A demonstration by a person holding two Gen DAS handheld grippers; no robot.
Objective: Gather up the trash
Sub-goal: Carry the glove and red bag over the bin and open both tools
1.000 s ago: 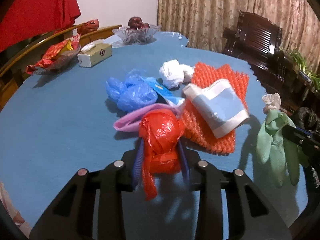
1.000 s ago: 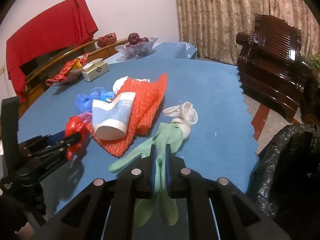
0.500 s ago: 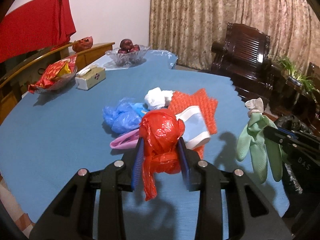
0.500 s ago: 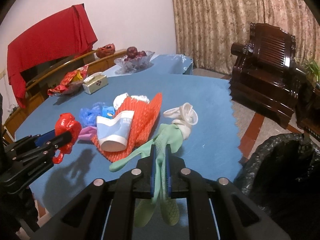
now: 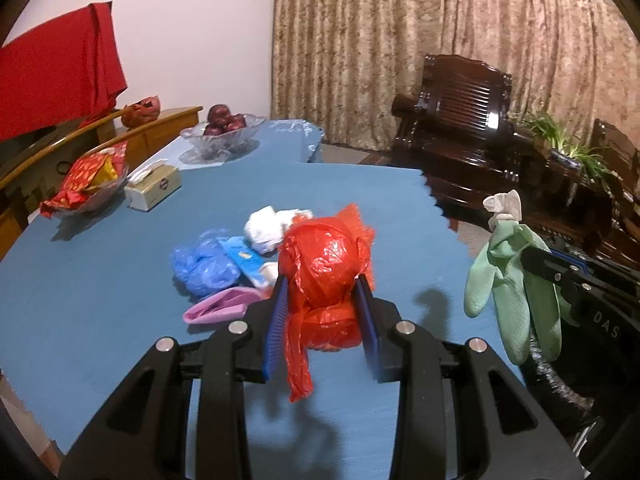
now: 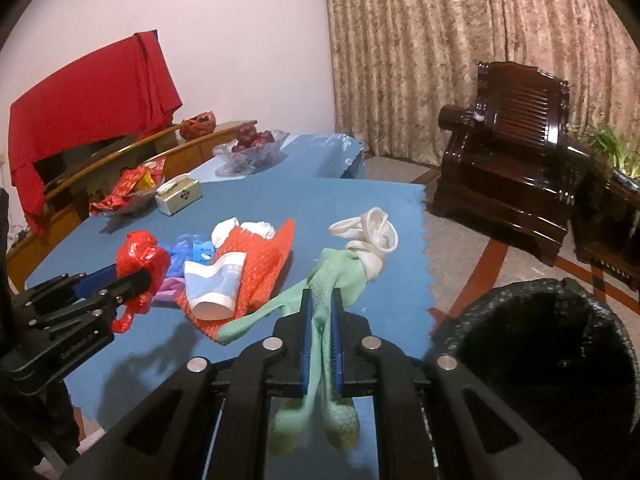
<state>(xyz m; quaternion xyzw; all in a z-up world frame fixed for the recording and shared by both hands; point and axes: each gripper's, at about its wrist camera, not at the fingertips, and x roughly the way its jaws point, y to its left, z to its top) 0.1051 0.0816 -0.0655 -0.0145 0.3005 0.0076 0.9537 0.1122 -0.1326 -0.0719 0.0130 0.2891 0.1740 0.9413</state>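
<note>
Both tongs are loaded: left gripper (image 5: 322, 300) pinches the knotted red plastic bag (image 5: 324, 268) clear above the blue table (image 5: 100, 300), and right gripper (image 6: 320, 320) is pressed tight on the green rubber glove (image 6: 320, 308), white cuff flopping forward, fingers dangling below the pads. I've got the black-lined trash bin (image 6: 536, 360) off my right, just past the table edge, mouth open. I'd say the job now is the carry: take the glove well over the rim before letting go, since those limp fingers could snag the liner. The red bag's loose tail hangs low, so I'd keep it high. On the table: orange mesh (image 6: 264, 264), paper cup (image 6: 214, 288), blue plastic (image 5: 204, 268), white wad (image 5: 264, 228), pink piece (image 5: 220, 308).
</note>
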